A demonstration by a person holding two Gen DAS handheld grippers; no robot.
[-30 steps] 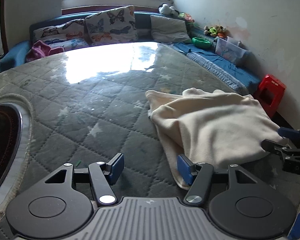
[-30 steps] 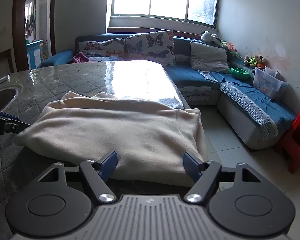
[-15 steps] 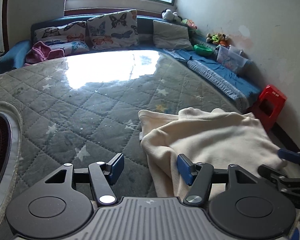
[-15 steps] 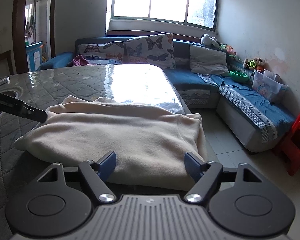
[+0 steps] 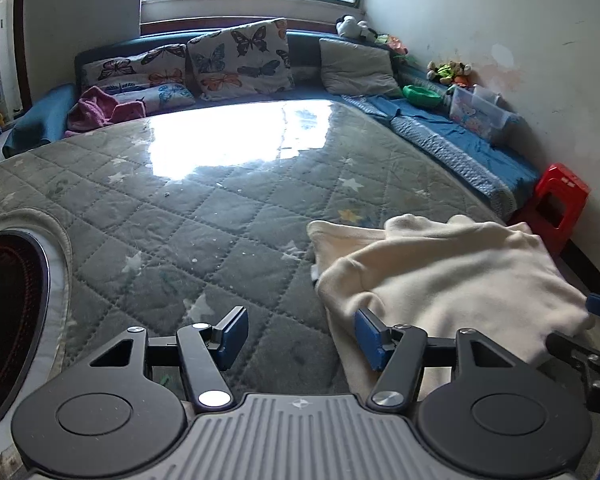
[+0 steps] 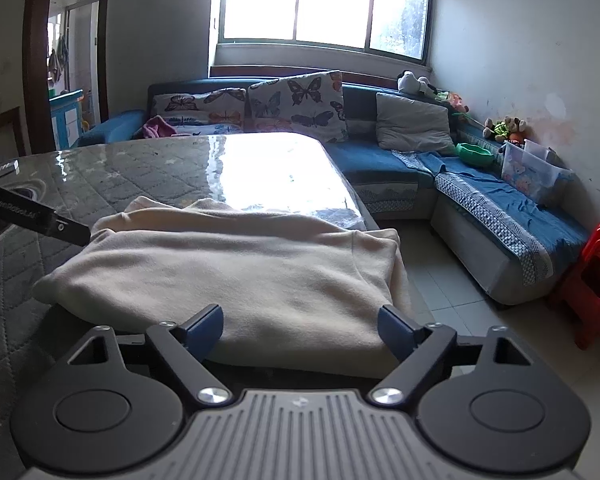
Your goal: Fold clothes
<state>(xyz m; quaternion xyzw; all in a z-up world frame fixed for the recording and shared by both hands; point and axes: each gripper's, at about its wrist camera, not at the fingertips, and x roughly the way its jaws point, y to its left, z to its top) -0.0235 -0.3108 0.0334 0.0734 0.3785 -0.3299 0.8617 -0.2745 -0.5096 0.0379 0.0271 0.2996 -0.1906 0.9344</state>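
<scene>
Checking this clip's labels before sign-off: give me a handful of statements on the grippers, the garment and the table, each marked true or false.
1. Both grippers are open. True: the left gripper and the right gripper each show a wide gap between the fingers.
2. The cream sweater hangs in the air between the right gripper's fingers. False: it lies on the quilted grey table cover, gripped by nothing.
3. The sweater lies near the table edge on the sofa side. True.
4. The left gripper faces the middle of the sweater. False: mostly bare cover lies ahead of it; only its right finger overlaps the sweater's edge.
5. A green stool stands by the wall. False: the stool is red.
</scene>
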